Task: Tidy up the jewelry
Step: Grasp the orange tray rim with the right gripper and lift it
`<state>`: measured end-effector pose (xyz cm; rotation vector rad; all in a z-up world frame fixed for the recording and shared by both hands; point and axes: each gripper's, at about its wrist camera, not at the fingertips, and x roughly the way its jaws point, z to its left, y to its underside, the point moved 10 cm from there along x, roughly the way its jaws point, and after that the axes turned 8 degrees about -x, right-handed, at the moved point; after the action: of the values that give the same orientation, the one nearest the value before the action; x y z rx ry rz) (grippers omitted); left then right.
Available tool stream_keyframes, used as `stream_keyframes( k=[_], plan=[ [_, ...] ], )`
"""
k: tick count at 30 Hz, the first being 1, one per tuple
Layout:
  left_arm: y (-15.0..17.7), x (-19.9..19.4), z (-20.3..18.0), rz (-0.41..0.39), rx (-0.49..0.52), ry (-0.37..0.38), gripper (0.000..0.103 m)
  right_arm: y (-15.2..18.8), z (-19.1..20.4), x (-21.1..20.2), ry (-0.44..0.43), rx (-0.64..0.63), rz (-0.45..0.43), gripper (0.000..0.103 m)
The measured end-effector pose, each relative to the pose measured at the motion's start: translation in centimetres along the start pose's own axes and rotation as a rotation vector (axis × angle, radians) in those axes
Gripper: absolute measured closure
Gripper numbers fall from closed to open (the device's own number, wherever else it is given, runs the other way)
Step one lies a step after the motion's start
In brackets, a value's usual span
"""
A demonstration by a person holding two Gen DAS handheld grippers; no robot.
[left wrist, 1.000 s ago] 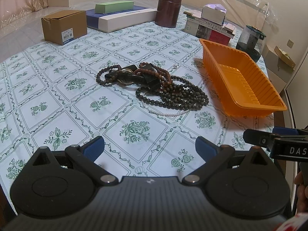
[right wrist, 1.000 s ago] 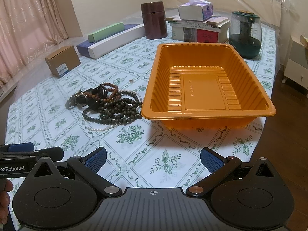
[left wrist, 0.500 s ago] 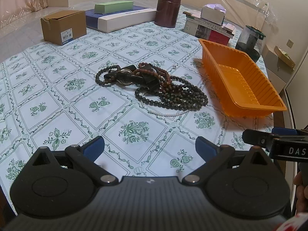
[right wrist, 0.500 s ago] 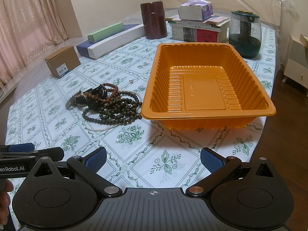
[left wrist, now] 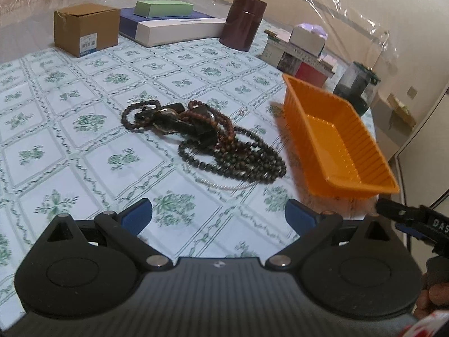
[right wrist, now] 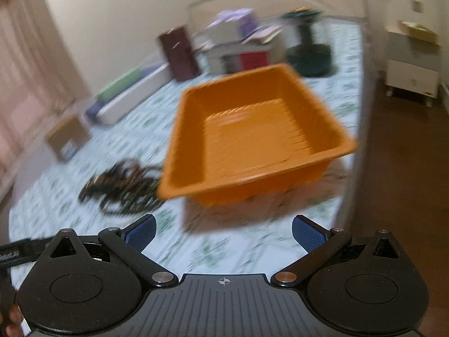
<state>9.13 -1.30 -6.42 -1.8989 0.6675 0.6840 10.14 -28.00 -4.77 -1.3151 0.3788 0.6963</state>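
- Dark beaded strands, a tangled jewelry heap (left wrist: 202, 140), lie on the floral tablecloth (left wrist: 70, 146), nothing holding them; a thin pale bead string (left wrist: 224, 186) trails out of the heap's near edge.
- Orange tray (left wrist: 336, 146) sits just right of the heap, apparently empty, its long axis running away from the viewer; the heap's nearest beads come close to its left wall.
- Left gripper (left wrist: 219, 216): blue pads wide apart, nothing between them, held low above the cloth. Heap lies straight ahead of it and a little right, near.
- Right gripper (right wrist: 223, 230): also spread wide and empty. Its view is smeared with motion blur; tray (right wrist: 252, 129) sits dead ahead, heap (right wrist: 123, 191) off to its left.
- Heap stretches on a diagonal, from far-left down toward near-right by the tray.
- Judgement: left gripper is the better placed for the first pick, since the heap is on its line; right gripper faces the tray instead.
- Risk, as I read it: strands are interlocked, so lifting one may drag others.
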Motion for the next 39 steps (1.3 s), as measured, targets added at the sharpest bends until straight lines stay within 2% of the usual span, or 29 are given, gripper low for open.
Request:
stream_keyframes(
  k=[4, 10, 12, 14, 18, 23, 26, 35, 39],
  plan=[
    [-0.8, 0.9, -0.3, 0.001, -0.028, 0.034, 0.003, -2.1, -4.0, -1.1, 0.076, 0.061, -0.114, 0.001],
    [-1.5, 2.2, -0.7, 0.006, -0.041, 0.056, 0.003, -4.7, -8.7, 0.3, 0.127, 0.097, -0.174, 0.001],
    [-1.6, 2.6, -0.8, 0.011, -0.048, 0.066, 0.003, -5.3, -9.9, 1.3, 0.114, 0.115, -0.187, 0.007],
    [-1.5, 3.1, -0.9, 0.018, -0.054, 0.074, 0.003, -5.3, -10.6, 2.3, 0.089, 0.14, -0.186, 0.021],
    [-1.4, 3.8, -1.0, 0.033, -0.057, 0.083, 0.003, -4.9, -11.7, 4.6, 0.05, 0.22, -0.194, 0.032],
    [-1.2, 4.6, -0.7, 0.049, -0.056, 0.071, 0.003, -4.5, -12.0, 6.2, 0.025, 0.292, -0.201, 0.054],
    [-1.1, 5.0, -0.6, 0.057, -0.058, 0.065, 0.003, -4.5, -12.2, 6.7, 0.017, 0.326, -0.197, 0.064],
    [-1.1, 5.4, -0.5, 0.062, -0.058, 0.061, 0.003, -4.5, -12.4, 7.1, 0.022, 0.35, -0.185, 0.089],
    [-1.1, 5.6, -0.3, 0.059, -0.052, 0.058, 0.003, -5.3, -11.9, 6.6, 0.052, 0.288, -0.18, 0.091]
  ],
)
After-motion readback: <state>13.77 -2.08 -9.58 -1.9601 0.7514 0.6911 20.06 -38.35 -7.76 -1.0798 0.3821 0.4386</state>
